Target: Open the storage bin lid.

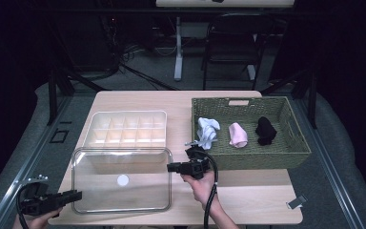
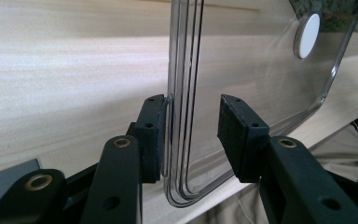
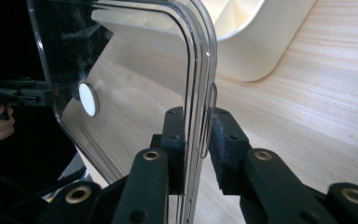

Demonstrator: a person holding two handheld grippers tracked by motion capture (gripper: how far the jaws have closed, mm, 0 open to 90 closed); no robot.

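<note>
A green woven basket is sitting on the right part of the wooden table, and three bundles are lying in a row inside it: a white cloth at the left, a pink one in the middle, a black one at the right. A small grey clip is lying near the table's front right corner. A dark chair is standing beyond the table

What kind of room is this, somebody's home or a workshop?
Most likely a lab or recording studio, not a home: the wooden table stands among dark curtains, cables lie on the floor, and a person works with handheld grippers on a clear lid.
</note>
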